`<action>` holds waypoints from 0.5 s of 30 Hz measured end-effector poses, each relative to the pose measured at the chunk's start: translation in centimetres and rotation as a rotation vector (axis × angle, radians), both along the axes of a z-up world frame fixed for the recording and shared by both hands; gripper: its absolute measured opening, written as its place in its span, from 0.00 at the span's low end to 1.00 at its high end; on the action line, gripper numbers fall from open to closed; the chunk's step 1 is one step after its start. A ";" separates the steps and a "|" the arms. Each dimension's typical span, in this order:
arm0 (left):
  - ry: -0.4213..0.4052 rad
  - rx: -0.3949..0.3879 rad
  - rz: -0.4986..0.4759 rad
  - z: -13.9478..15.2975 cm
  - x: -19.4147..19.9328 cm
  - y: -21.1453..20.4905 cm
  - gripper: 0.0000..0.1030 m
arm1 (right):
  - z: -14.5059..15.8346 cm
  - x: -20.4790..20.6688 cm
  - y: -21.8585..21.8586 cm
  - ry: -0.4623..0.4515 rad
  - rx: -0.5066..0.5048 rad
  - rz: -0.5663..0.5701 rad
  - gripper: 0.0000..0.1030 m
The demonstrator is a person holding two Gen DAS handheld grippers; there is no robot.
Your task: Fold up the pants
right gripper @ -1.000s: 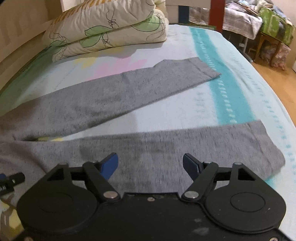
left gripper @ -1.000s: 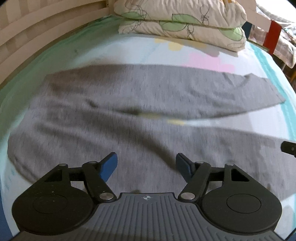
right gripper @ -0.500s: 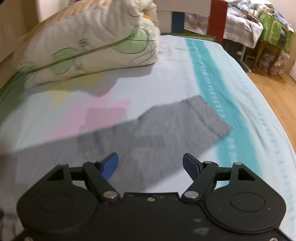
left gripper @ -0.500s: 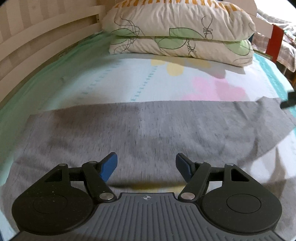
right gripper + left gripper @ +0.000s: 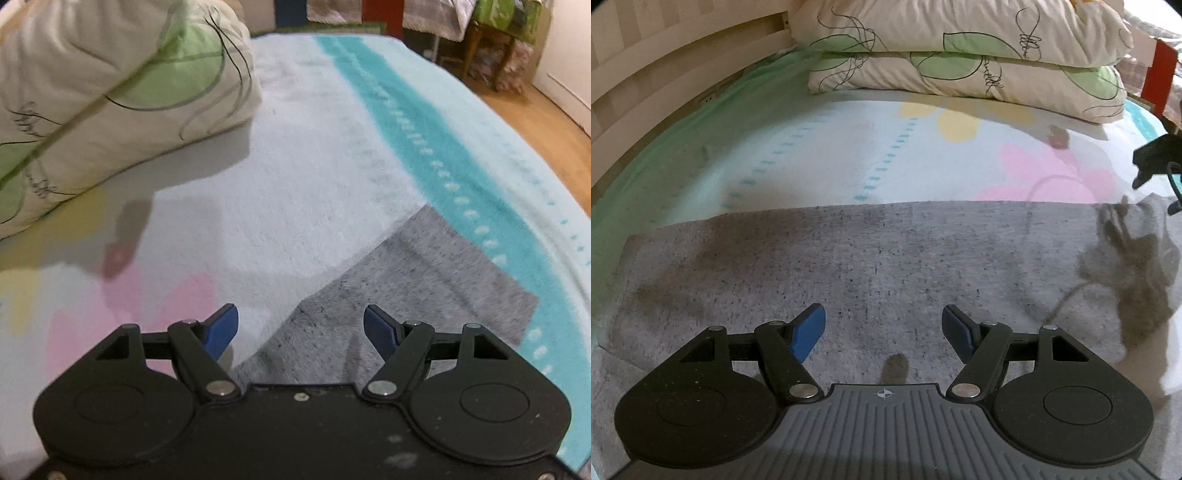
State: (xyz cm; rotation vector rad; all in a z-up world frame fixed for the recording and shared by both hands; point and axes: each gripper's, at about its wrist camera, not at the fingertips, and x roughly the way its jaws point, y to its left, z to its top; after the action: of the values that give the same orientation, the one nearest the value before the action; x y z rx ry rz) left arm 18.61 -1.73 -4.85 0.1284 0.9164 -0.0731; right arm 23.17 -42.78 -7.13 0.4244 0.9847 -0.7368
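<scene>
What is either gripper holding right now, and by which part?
Nothing. The left gripper and right gripper both hang open above the grey pants, with no fabric between the jaws.

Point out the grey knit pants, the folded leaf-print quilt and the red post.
grey knit pants (image 5: 871,258), left wrist view, flat upper area
folded leaf-print quilt (image 5: 960,48), left wrist view, front fold
red post (image 5: 1158,74), left wrist view, front face

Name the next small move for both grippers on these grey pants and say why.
Probably lower both and pinch the far edge. The left gripper and the right gripper, which has just been closing slightly, stand open and empty above the flat grey knit pants, the right near the leg's far hem.
</scene>
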 end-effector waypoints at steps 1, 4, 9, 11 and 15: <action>0.001 0.003 0.000 0.0 0.1 0.0 0.67 | -0.5 0.3 -0.2 0.023 0.010 -0.014 0.69; -0.002 0.006 -0.004 0.3 0.2 -0.1 0.67 | -1.3 -0.5 -0.3 0.065 0.038 -0.052 0.49; 0.003 -0.019 -0.005 1.1 0.7 -0.3 0.67 | 0.0 -3.3 -0.2 0.032 0.054 0.016 0.05; 0.004 -0.037 -0.010 1.5 0.9 -0.5 0.67 | 0.8 -5.6 -0.2 -0.009 0.075 0.021 0.05; -0.006 -0.076 -0.018 2.5 1.5 -1.4 0.67 | 2.5 -11.8 0.7 -0.104 0.110 0.032 0.05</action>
State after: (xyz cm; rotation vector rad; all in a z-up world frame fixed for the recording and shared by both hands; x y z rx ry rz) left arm 20.12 -3.12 -2.33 0.0661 0.9057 -0.1237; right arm 11.35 -42.11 -4.59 0.5364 0.9339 -0.6278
